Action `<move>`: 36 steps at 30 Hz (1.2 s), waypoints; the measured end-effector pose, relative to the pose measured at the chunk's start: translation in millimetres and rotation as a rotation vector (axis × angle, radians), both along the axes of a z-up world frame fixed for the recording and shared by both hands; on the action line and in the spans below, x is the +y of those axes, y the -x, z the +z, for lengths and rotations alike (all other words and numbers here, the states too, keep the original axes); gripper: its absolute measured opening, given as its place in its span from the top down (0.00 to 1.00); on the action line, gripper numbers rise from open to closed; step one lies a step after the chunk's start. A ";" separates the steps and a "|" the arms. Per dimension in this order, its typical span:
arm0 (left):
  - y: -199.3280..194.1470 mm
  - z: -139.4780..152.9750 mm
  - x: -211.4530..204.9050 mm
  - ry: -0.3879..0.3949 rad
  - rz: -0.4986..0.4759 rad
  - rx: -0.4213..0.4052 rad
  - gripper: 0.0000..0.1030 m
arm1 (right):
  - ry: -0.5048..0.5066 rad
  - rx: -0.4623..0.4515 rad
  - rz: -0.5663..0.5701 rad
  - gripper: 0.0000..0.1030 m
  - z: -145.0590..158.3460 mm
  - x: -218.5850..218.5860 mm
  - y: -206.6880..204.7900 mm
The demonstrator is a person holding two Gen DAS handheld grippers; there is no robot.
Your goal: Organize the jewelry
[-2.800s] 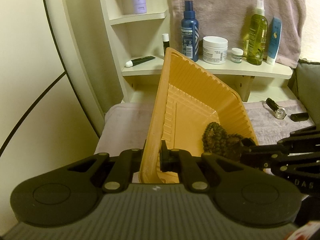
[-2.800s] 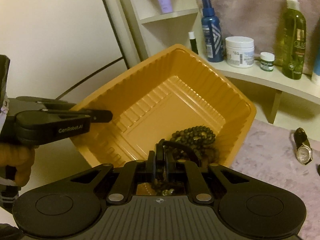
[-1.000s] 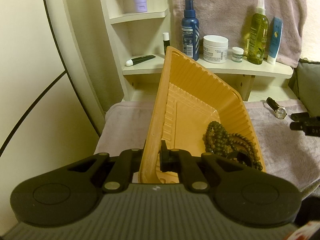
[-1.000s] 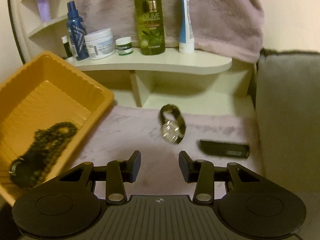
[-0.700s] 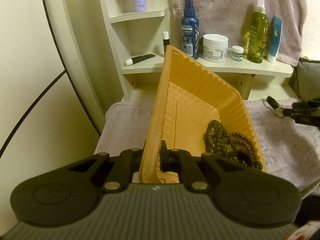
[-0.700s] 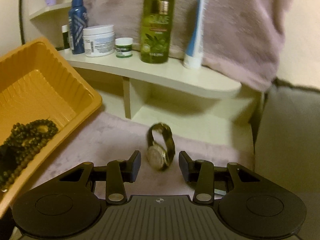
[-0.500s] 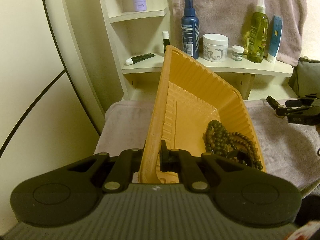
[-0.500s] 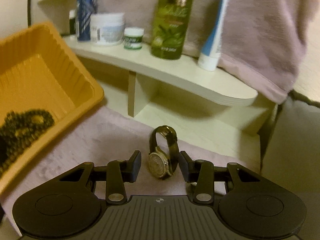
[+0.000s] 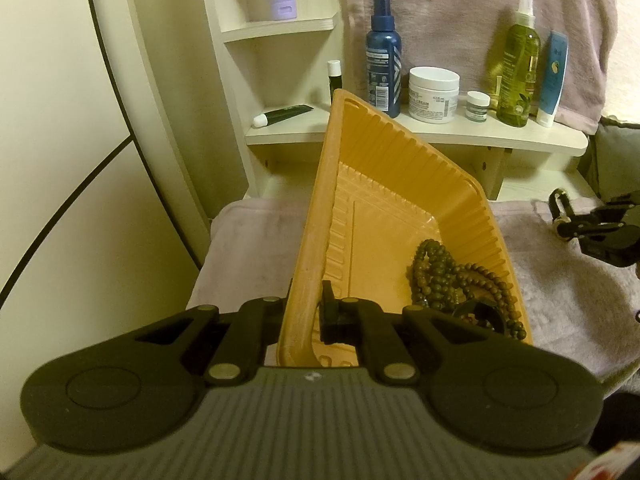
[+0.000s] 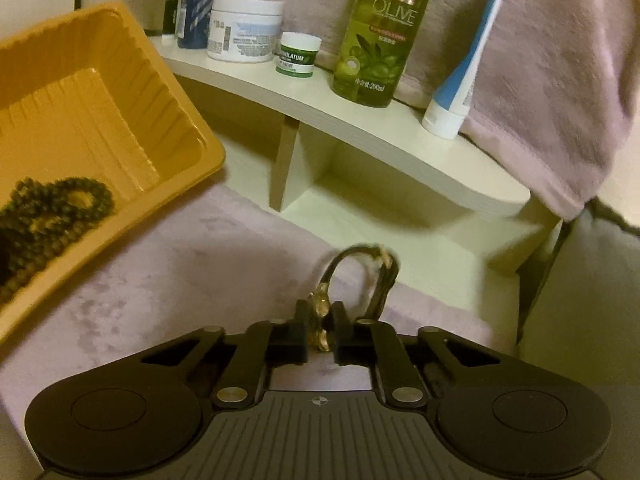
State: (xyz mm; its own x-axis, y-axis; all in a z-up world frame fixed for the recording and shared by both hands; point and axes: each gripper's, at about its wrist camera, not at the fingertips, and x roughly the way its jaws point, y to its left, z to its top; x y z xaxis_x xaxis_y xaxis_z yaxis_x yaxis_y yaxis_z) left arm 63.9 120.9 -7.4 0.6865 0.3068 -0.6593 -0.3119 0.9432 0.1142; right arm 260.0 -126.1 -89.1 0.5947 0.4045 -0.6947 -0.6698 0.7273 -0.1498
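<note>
Jewelry goes in the orange tray (image 9: 404, 184), tilted, its rim clamped by the left gripper (image 9: 308, 312); beads (image 9: 444, 276) lie inside. Right gripper (image 10: 322, 326) has just closed on the watch (image 10: 320, 304) above the towel (image 10: 180, 272); the thin pinch on its case might slip.

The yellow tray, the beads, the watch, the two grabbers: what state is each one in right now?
Yellow tray: tilted, rim pinched by the left gripper.
Bead necklace: heaped in the tray's low corner.
Watch: on edge on the towel, case clamped.
Right gripper: jaws just closed on the watch.
</note>
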 end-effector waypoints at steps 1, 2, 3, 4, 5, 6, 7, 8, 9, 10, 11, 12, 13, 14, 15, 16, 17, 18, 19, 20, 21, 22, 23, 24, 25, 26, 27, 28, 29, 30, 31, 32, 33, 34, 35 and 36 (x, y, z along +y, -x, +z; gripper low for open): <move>-0.1 -0.1 -0.1 -0.001 0.000 0.000 0.94 | -0.007 0.005 -0.003 0.91 1.4 -0.6 3.0; 0.0 -0.1 -0.2 -0.001 0.000 -0.001 0.94 | -0.018 0.011 -0.007 0.91 3.1 -3.1 7.1; 0.3 -0.1 -0.4 -0.001 -0.001 -0.002 0.94 | -0.031 0.022 -0.013 0.91 4.8 -5.4 9.1; 0.6 0.1 -0.5 -0.002 -0.002 -0.002 0.94 | -0.052 0.038 -0.021 0.91 6.7 -8.8 12.0; 0.7 0.0 -0.4 -0.001 -0.001 -0.003 0.94 | -0.079 0.053 -0.032 0.92 8.8 -13.2 16.2; 0.8 -0.2 -0.3 -0.001 0.000 -0.004 0.94 | -0.096 0.060 -0.039 0.92 10.5 -14.8 22.2; 0.8 -0.4 -0.3 -0.001 0.000 -0.004 0.94 | -0.108 0.065 -0.040 0.92 11.9 -16.8 26.8; 0.8 -0.6 -0.3 -0.001 0.000 -0.005 0.94 | -0.123 0.067 -0.042 0.92 13.6 -19.5 32.9; 1.0 -0.8 -0.2 -0.001 0.000 -0.005 0.94 | -0.136 0.070 -0.045 0.92 15.9 -21.3 38.1; 0.7 -0.7 -0.3 -0.001 0.000 -0.004 0.94 | -0.147 0.073 -0.048 0.92 17.5 -23.0 42.9; 0.9 -0.8 -0.2 0.000 0.001 -0.005 0.94 | -0.160 0.075 -0.050 0.92 19.2 -25.1 48.4; 1.0 -0.8 -0.3 0.000 0.000 -0.005 0.94 | -0.170 0.075 -0.054 0.92 20.7 -26.6 53.8; 0.7 -0.7 -0.7 -0.001 0.000 -0.005 0.94 | -0.182 0.078 -0.059 0.92 22.1 -28.0 58.1; 1.0 -0.6 -1.0 -0.001 0.000 -0.006 0.94 | -0.193 0.080 -0.063 0.92 23.5 -29.0 62.8; 1.1 -0.5 -1.3 -0.001 0.000 -0.007 0.94 | -0.202 0.082 -0.069 0.92 25.0 -30.4 67.0; 1.1 -0.3 -1.6 -0.002 0.001 -0.007 0.94 | -0.212 0.085 -0.075 0.92 26.5 -32.5 70.6; 1.1 -0.4 -1.8 -0.001 0.002 -0.008 0.94 | -0.222 0.088 -0.079 0.92 27.9 -34.3 74.0; 1.0 -0.3 -1.6 -0.001 0.002 -0.008 0.94 | -0.235 0.093 -0.081 0.92 29.5 -35.1 76.7; 1.0 -0.3 -1.5 -0.002 0.003 -0.008 0.94 | -0.246 0.097 -0.081 0.92 31.7 -35.7 79.8; 1.0 -0.3 -1.5 -0.002 0.003 -0.008 0.94 | -0.257 0.100 -0.078 0.92 34.6 -35.2 82.2; 0.9 -0.3 -1.6 -0.001 0.004 -0.008 0.94 | -0.269 0.102 -0.073 0.92 37.8 -34.5 84.7; 1.0 -0.4 -1.6 -0.001 0.004 -0.008 0.94 | -0.284 0.102 -0.064 0.92 42.4 -32.9 87.6; 1.0 -0.4 -1.6 -0.001 0.003 -0.008 0.94 | -0.301 0.103 -0.054 0.92 46.9 -31.4 90.3; 1.0 -0.5 -1.7 -0.002 0.004 -0.009 0.94 | -0.323 0.108 -0.041 0.92 52.4 -29.0 92.6; 1.0 -0.4 -1.5 -0.001 0.004 -0.009 0.94 | -0.346 0.114 -0.026 0.92 58.2 -25.8 94.4; 1.0 -0.4 -1.4 0.000 0.004 -0.009 0.94 | -0.365 0.118 -0.008 0.92 63.0 -22.6 94.9; 1.1 -0.5 -1.5 0.001 0.005 -0.010 0.94 | -0.382 0.120 0.012 0.92 68.5 -17.0 97.8; 1.1 -0.5 -1.2 0.001 0.006 -0.011 0.94 | -0.392 0.123 0.034 0.92 72.9 -11.0 99.9; 1.1 -0.6 -1.2 0.001 0.006 -0.011 0.94 | -0.404 0.128 0.057 0.92 76.7 -4.7 101.8; 1.1 -0.6 -1.1 0.001 0.005 -0.011 0.94 | -0.417 0.134 0.077 0.92 80.2 1.8 103.3; 1.1 -0.7 -0.9 0.001 0.005 -0.012 0.94 | -0.428 0.142 0.096 0.92 82.6 8.1 104.5; 1.1 -0.7 -0.9 0.001 0.005 -0.012 0.94 | -0.436 0.150 0.114 0.92 85.2 15.0 105.4; 1.1 -0.7 -0.9 0.002 0.005 -0.013 0.94 | -0.442 0.153 0.128 0.92 86.6 20.7 106.5; 1.1 -0.7 -0.9 0.001 0.005 -0.013 0.94 | -0.446 0.157 0.144 0.92 88.3 26.8 107.6; 1.1 -0.7 -0.8 0.001 0.005 -0.013 0.94 | -0.448 0.162 0.158 0.92 89.0 32.5 108.6; 1.0 -0.8 -0.5 0.002 0.005 -0.013 0.94 | -0.451 0.165 0.171 0.92 89.1 37.9 110.4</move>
